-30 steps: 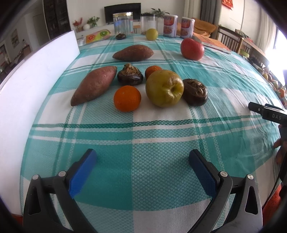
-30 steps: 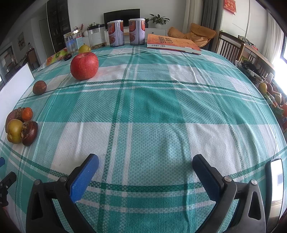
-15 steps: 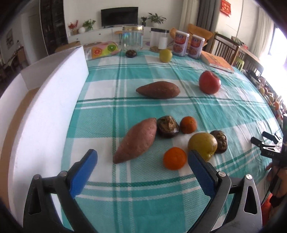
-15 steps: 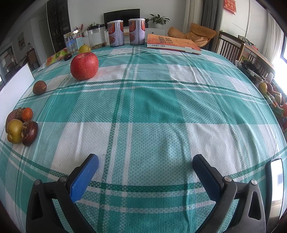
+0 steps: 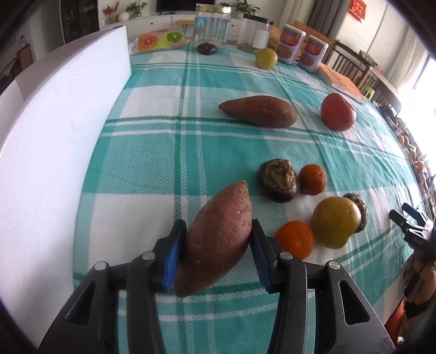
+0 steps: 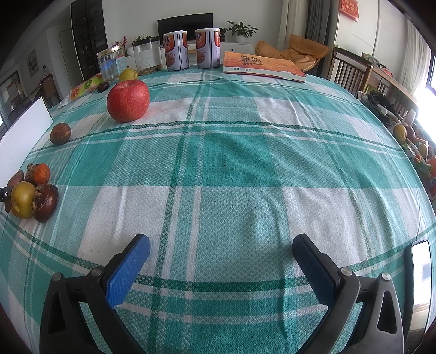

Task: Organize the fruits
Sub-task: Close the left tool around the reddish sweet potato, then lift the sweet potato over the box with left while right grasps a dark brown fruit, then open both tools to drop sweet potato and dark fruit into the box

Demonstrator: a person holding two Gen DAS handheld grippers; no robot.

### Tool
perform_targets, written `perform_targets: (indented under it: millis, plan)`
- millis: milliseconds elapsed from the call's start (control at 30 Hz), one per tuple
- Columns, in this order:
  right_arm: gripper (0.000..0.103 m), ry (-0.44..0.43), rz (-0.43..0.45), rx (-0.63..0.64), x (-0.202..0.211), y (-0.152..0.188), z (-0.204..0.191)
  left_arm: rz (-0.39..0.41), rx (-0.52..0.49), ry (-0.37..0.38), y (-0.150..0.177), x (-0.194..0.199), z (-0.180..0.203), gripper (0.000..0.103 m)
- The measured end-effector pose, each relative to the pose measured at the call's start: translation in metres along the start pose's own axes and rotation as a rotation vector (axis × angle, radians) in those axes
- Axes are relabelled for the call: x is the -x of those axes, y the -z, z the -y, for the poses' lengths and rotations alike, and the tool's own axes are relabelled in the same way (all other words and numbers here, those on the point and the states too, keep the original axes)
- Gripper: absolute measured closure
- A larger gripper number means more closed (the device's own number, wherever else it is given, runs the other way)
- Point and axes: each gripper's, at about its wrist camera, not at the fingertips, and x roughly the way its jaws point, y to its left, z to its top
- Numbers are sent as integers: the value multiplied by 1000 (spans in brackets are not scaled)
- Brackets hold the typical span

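Observation:
My left gripper point(image 5: 218, 242) is shut on the near sweet potato point(image 5: 218, 239), its blue pads pressed on both sides. Just right of it lie an orange point(image 5: 294, 239), a yellow-green apple point(image 5: 335, 220), two dark brown fruits point(image 5: 278, 177) and a smaller orange point(image 5: 312, 179). A second sweet potato point(image 5: 259, 110) and a red apple point(image 5: 338, 111) lie farther back. My right gripper point(image 6: 220, 261) is open and empty over bare tablecloth; the red apple point(image 6: 128, 100) and the fruit cluster point(image 6: 30, 190) show at its left.
A white foam board point(image 5: 54, 130) stands along the table's left edge. Jars point(image 5: 211, 24), two cans point(image 5: 299, 46), a yellow fruit point(image 5: 265, 57), a small dark fruit point(image 5: 207, 48) and a book point(image 6: 261, 65) stand at the back. The right gripper shows at the right edge point(image 5: 411, 226).
My left gripper has moved forward and left to the near sweet potato and closed on it. The right gripper has not moved.

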Motion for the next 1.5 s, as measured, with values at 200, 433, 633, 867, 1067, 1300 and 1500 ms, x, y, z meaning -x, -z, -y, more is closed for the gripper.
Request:
perform_targets:
  millis: [200,433,633,867,1067,1300,1500]
  plan:
    - [10,-324,3,171,25,-4,-55,-7,45,17,53,28,-2,54]
    - [29,-457,-74,496,-2,-33,-175,-37,-118,-33,59,25,17,53]
    - [56,-434,-133,495,-9,-42,-187,-3,-82,-9,69,36,7,60]
    - [56,-553,-106,395,64,-46,-187,187,97,208,71,125,-8,60]
    - [56,-804,-21,461,128,-73,-304,326,260,44,55,191,-85,60]
    - [56,-869,-45,577,129,-61,-453,247,420,-229,76,179,-168,59]
    - [22,-768,-8,508,127,-50,-442,308,403,-319,90,187,-156,15]
